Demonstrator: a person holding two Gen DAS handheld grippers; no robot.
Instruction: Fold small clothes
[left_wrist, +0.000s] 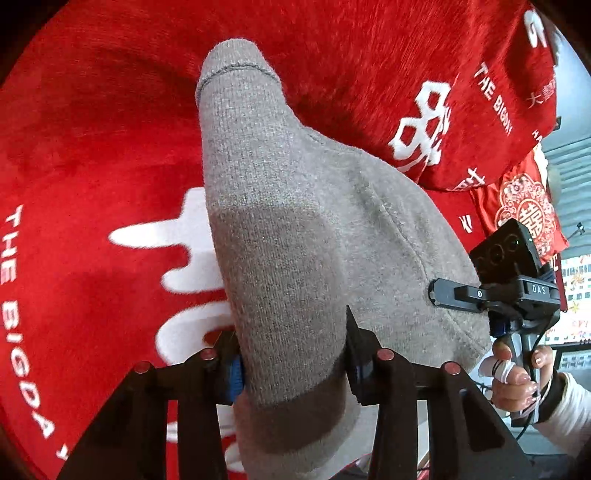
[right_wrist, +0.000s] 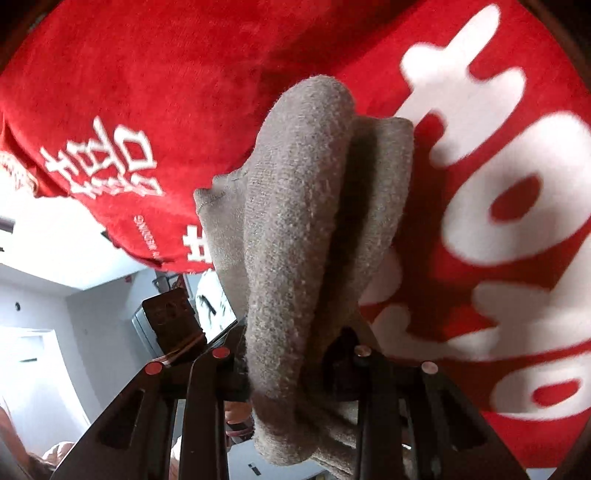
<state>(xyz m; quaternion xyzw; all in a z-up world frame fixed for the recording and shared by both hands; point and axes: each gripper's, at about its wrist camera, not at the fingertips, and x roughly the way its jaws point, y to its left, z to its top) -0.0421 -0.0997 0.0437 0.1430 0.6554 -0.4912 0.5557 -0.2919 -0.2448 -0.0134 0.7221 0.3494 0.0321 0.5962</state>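
A grey knitted garment (left_wrist: 295, 206), sock-like with a stitched cuff (left_wrist: 236, 70) at its far end, hangs lifted above a red plush cloth (left_wrist: 92, 147) printed with white characters. My left gripper (left_wrist: 293, 350) is shut on the garment's near end, a finger pressing each side. My right gripper (left_wrist: 443, 295), held in a person's hand (left_wrist: 517, 376), grips the garment's right edge. In the right wrist view the garment (right_wrist: 295, 221) lies bunched in folds between the jaws of the right gripper (right_wrist: 295, 343), which is shut on it. The fingertips there are hidden by fabric.
The red cloth (right_wrist: 147, 74) covers the whole work surface and drops over its edge (right_wrist: 155, 258). A red cushion with a round white ornament (left_wrist: 524, 206) stands beyond the table at the right. White walls and a doorway (right_wrist: 37, 350) show off the left side.
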